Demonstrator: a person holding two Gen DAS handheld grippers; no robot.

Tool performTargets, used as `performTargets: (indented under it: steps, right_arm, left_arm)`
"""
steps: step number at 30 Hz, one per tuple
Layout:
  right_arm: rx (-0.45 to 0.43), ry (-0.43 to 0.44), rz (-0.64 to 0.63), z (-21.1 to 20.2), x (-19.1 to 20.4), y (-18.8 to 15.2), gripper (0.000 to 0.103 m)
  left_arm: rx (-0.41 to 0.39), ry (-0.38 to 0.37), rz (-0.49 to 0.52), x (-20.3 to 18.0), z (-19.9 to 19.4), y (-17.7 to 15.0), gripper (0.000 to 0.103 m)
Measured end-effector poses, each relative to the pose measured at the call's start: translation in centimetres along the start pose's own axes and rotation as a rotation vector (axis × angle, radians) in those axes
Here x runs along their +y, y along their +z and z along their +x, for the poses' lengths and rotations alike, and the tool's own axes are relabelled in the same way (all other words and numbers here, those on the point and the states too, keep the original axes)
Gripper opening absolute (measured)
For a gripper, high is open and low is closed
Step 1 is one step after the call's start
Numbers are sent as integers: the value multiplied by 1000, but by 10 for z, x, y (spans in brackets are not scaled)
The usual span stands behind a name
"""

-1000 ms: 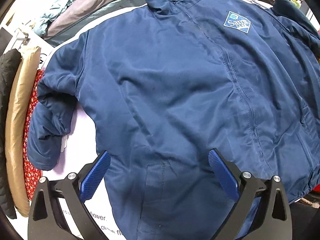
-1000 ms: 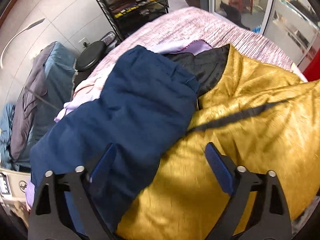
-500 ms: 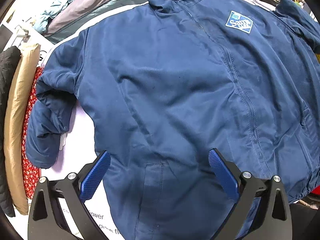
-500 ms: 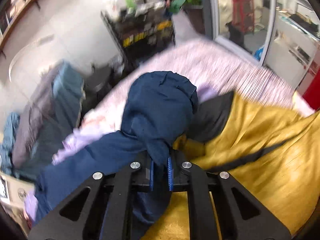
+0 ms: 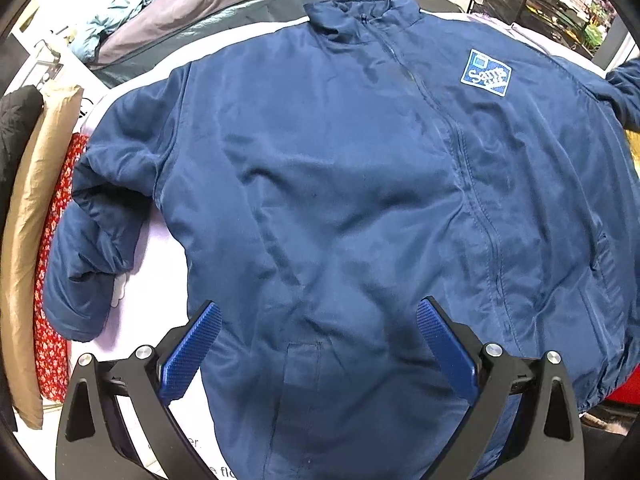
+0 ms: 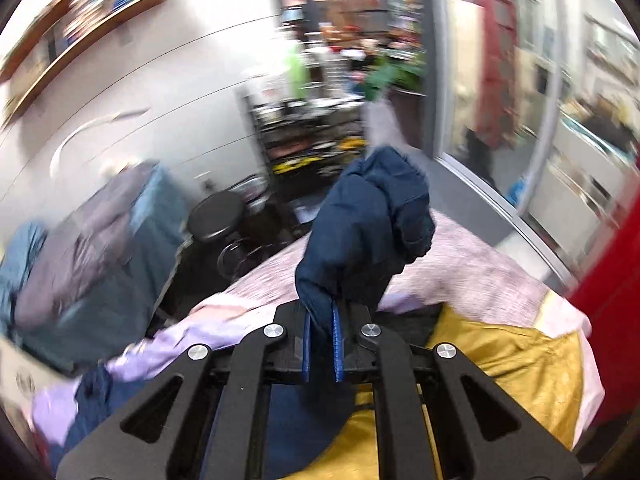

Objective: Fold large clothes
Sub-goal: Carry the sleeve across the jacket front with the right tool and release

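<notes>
Blurred shelving (image 6: pixel 308 128) behind clamped sleeve (image 6: pixel 368 232)

the jacket (image 5: pixel 340 184) lies flat across the bed (image 5: pixel 160 264), collar toward the far edge, one sleeve (image 5: pixel 92 240) bent along the left edge. the right gripper (image 6: pixel 320 320) grips the other sleeve (image 6: pixel 368 232), raised above the bed's right side, over a spread cloth (image 6: pixel 520 360).

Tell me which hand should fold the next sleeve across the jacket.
Right. The right tool is already shut on the jacket's sleeve, which it holds lifted above the yellow garment. The left tool hangs open over the navy jacket, holding nothing.
</notes>
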State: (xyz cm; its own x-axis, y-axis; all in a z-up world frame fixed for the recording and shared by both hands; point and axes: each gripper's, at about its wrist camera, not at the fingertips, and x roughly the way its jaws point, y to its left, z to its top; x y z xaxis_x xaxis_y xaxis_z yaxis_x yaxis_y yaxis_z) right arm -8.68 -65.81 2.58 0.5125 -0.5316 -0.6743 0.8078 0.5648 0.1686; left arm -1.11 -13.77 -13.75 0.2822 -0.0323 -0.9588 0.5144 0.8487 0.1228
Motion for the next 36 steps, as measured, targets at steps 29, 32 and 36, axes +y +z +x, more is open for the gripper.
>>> performTargets:
  steps: [29,32,36]
  right_arm:
    - [377,548,-845,-43,397,-319,9]
    - [429,495,-910,-32,401,-350,16]
    - [436,420,-991,-32,396,-377,71]
  left_arm:
    - [31,24,-220,58,7,-26,96]
    - [42,21,-211,56,11,-25,96]
    - [41,14,-209,58,14,-21,96]
